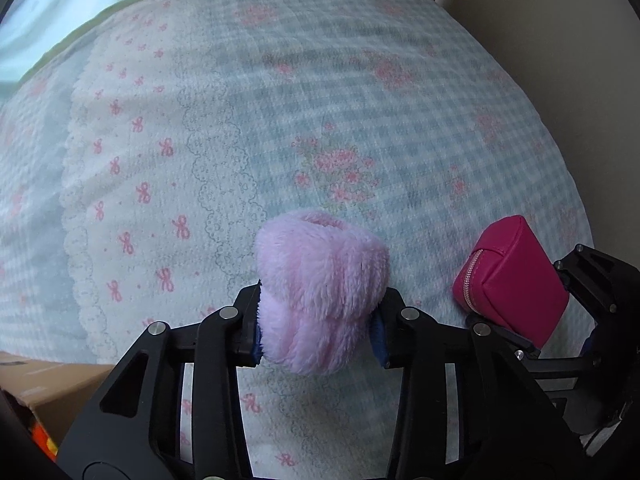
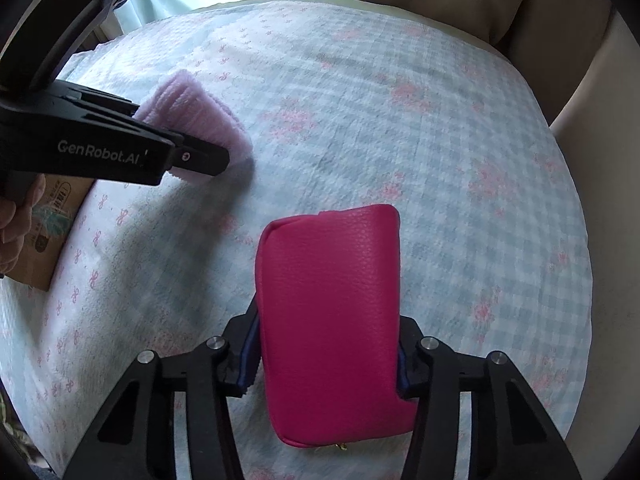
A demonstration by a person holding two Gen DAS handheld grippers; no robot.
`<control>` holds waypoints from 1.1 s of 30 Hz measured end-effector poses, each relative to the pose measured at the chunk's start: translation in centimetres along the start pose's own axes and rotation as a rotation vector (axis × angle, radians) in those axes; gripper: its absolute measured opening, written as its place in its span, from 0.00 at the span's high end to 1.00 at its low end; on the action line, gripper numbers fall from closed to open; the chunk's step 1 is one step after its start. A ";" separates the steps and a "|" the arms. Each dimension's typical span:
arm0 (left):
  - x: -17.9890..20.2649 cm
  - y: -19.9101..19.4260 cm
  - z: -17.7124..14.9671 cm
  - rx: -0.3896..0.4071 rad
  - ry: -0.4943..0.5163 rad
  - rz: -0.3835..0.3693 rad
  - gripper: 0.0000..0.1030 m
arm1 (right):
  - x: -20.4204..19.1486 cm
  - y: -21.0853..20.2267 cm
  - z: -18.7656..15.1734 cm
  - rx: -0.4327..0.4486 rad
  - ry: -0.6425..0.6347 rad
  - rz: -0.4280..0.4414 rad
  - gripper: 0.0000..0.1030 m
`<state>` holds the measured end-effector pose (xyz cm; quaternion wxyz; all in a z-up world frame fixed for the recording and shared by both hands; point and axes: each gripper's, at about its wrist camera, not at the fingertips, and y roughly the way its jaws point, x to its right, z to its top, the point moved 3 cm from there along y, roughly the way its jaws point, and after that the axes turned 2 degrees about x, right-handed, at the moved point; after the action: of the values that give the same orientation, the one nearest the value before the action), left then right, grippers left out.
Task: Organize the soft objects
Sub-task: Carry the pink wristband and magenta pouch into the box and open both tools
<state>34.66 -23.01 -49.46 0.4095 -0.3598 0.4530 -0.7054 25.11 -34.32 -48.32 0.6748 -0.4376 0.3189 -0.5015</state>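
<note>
Left wrist view: left gripper [image 1: 318, 320] fingers clamp fluffy pink roll [image 1: 320, 288], lower centre, over bed [image 1: 360, 100]. Right gripper [image 2: 328, 360] fingers clamp pouch [image 2: 330, 312]. Probably placing: lower fully, release gently, keep items apart.

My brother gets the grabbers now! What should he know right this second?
Left gripper: shut on the fluffy pink cloth, held above the bedspread.
Right gripper: shut on the pink zip pouch, also held over the bedspread.
Both things are side by side, apart.
Done: both picked up.
Left: neither is set down yet. A cardboard box sits by the bed's edge; whether that's the target, I cannot tell.
</note>
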 end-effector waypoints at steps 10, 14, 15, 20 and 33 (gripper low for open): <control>1.2 -3.2 0.2 0.040 0.007 0.006 0.66 | 0.1 -2.3 1.0 0.029 0.045 -0.001 0.59; 1.8 -5.8 0.6 0.069 0.005 0.001 0.66 | -0.3 -4.8 1.7 0.056 0.051 -0.013 0.59; 1.9 -6.5 0.8 0.078 0.006 0.001 0.66 | -0.3 -5.5 2.0 0.062 0.054 -0.015 0.59; 2.5 -11.7 1.0 0.135 -0.006 -0.006 0.66 | -1.0 -9.8 3.4 0.099 0.054 -0.030 0.60; -1.0 -27.4 -2.9 0.287 -0.074 0.004 0.66 | -6.8 -22.6 7.3 0.201 0.044 -0.068 0.60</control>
<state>25.60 -14.14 -25.03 0.4746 -0.3223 0.3330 -0.7483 20.43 -28.41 -24.78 0.6908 -0.3672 0.2667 -0.5628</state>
